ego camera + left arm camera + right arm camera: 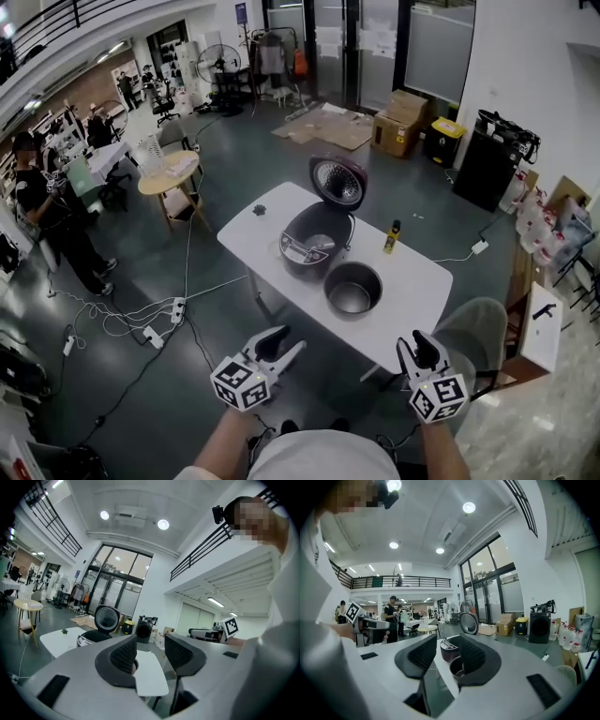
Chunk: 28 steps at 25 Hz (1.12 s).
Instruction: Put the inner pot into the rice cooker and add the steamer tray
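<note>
The person stands at the near side of the white worktop (412, 281), not yet up to it, with a gripper in each hand held out at about waist height. The left gripper (285, 344) has its jaws apart with nothing between them. Its own view shows only the worktop's edge and the room through the gap. The right gripper (415, 345) is the same, with jaws spread and empty, and the cooker and pot line up beyond the gap without either being touched. I'd say both are held open and pointed forward so they are ready to take the pot's rim from two sides.

The inner pot (353, 288) sits upright and empty on the worktop, just on the near side of the rice cooker (317, 240) and well apart from both grippers. The cooker's lid (339, 181) is tipped up and back on the far side, so the cavity is clear for the pot to drop straight in. A small bottle (392, 236) stands to the right of the cooker, close enough to the lifting path to need some care. I can't pick out the steamer tray from here. By my reckoning nothing has been started, and the pot has to go in first.
</note>
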{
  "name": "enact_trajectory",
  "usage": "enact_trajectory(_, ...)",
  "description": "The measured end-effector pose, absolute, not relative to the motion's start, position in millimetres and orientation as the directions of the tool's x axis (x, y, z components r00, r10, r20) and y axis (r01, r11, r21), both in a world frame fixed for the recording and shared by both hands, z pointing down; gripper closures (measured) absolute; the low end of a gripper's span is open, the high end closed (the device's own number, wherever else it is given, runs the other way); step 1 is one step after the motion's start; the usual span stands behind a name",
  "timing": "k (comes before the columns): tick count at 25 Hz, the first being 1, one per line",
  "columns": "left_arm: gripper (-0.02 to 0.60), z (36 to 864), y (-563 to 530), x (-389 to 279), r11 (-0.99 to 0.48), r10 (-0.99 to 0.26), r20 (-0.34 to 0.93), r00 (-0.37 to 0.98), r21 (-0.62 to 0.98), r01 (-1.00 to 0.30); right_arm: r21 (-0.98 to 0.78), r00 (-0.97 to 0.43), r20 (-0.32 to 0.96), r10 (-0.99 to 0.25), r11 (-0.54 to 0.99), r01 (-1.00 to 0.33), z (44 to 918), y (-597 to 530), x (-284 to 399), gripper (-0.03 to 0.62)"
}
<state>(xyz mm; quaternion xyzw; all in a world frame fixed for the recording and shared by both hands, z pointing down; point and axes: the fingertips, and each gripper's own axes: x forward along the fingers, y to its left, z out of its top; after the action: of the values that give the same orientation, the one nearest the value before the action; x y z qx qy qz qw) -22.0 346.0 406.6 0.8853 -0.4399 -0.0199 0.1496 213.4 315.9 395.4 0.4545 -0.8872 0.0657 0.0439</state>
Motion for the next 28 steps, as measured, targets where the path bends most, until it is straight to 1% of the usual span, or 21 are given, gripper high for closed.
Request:
enact_trajectory(5,0.358,414,341,-6,-0.567,-0.783,0.123,0.609,0.261,-0.781,-0.077,-0.597,0.146,-0.789,0.593,-0.802,403,312,230,0.405)
enact_trajectory(19,0.354,433,335,40,-0.554,-0.781,0.168,0.601,0.257,-0.792,-0.093,-0.626,0.176,-0.759,0.621,-0.779,424,304,261,0.405)
enact_trajectory(24,0.355,437,322,41,-0.554,-0.777,0.183,0.602,0.255,-0.793,-0.109,-0.616,0.191,-0.764,0.607,-0.787,431,291,266,0.405)
enact_trajectory(28,0.354,443,302,31,-0.553,-0.776,0.186,0.603,0.260,-0.791,-0.111,-0.612,0.202,-0.765,0.603,-0.790,439,273,255,0.405)
